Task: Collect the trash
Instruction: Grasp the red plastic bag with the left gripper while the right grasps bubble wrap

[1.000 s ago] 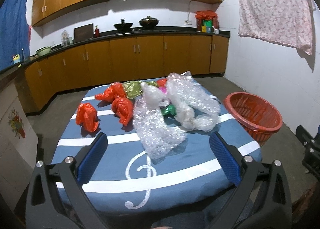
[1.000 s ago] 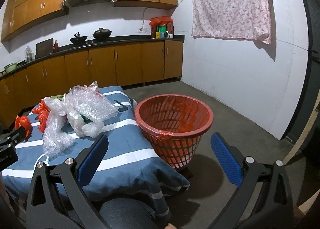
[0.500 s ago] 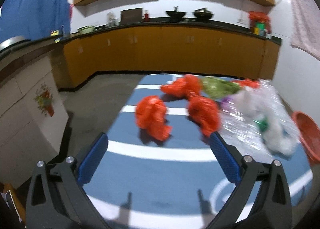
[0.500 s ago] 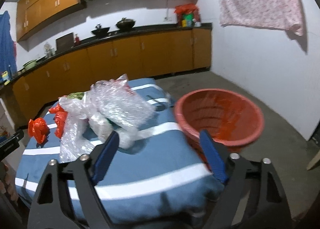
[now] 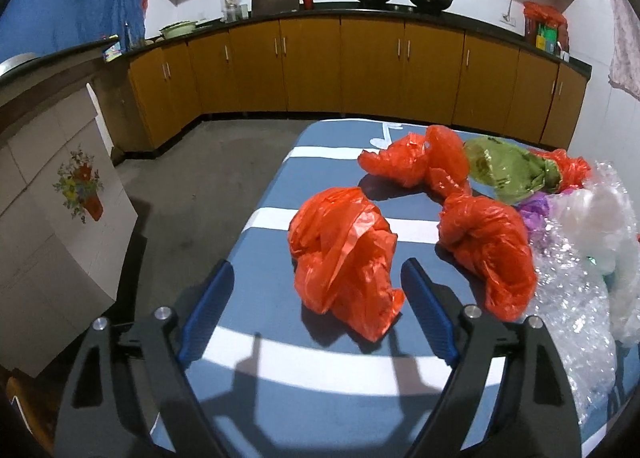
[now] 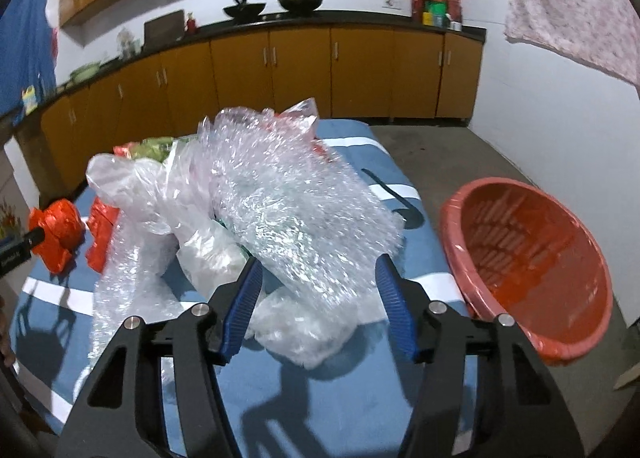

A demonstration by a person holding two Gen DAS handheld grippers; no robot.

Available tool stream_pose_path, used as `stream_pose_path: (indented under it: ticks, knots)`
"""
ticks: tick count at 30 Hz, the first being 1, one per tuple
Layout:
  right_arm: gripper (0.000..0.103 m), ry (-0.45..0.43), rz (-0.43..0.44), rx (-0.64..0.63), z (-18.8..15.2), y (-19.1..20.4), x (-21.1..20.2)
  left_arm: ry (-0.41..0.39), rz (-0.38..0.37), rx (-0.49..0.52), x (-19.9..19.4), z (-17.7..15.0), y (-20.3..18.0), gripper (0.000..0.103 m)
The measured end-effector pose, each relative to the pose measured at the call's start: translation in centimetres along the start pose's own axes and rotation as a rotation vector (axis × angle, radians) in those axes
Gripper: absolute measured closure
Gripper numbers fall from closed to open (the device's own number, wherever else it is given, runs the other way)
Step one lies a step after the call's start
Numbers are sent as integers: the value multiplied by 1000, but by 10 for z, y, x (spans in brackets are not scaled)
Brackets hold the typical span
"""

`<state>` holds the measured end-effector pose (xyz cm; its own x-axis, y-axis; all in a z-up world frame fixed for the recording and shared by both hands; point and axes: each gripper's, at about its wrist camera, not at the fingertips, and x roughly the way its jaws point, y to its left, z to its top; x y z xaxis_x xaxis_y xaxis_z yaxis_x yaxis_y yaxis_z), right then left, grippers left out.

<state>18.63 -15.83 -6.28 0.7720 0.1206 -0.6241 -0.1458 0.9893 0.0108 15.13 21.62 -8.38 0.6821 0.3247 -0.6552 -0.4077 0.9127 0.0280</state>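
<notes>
A crumpled red plastic bag (image 5: 344,254) lies on the blue striped table cloth (image 5: 280,406). My left gripper (image 5: 318,298) is low over the cloth with that bag just ahead and partly between its closing jaws; the blue pads (image 5: 208,310) are clear of it. More red bags (image 5: 488,254), a green bag (image 5: 508,174) and bubble wrap (image 5: 572,322) lie to the right. In the right wrist view a big sheet of bubble wrap (image 6: 300,218) sits between the closing jaws of my right gripper (image 6: 318,298); I see no firm pinch. A clear plastic bag (image 6: 160,194) lies left of it.
A red lined basket (image 6: 528,270) stands on the floor right of the table. A white cabinet with a flower picture (image 5: 60,218) stands left of the table. Orange kitchen cabinets (image 5: 360,66) line the back wall. Bare concrete floor (image 5: 192,186) lies between them and the table.
Both grippers swung left and came down close to the table. The left now faces the near red bag, the right the bubble wrap instead of the basket. Both jaws stand narrower.
</notes>
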Motion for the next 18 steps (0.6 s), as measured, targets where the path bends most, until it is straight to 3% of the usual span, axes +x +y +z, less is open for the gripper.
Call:
stream_pose_path:
  ticks: [4,6,8,11,13,18]
  knots:
    - [46,27,6,-35,2,6,14,29,2,9,21,4,-1,22]
    - [57,43,17,-38,2,8,20,53,-21,3,29,5,0,32]
    - [67,49,26,-39,2,9,23,66,-47,-1,35,6,0,47]
    - [78,47,36,-43,1,10,22,69,-87,2,38,6,-2,61]
    - [85,37,40,-42,1,11,20,61,-107,8,37,6,-5,76]
    - [94,-7,60,-30,3,6,11,20,-150,27,25,6,-10,88]
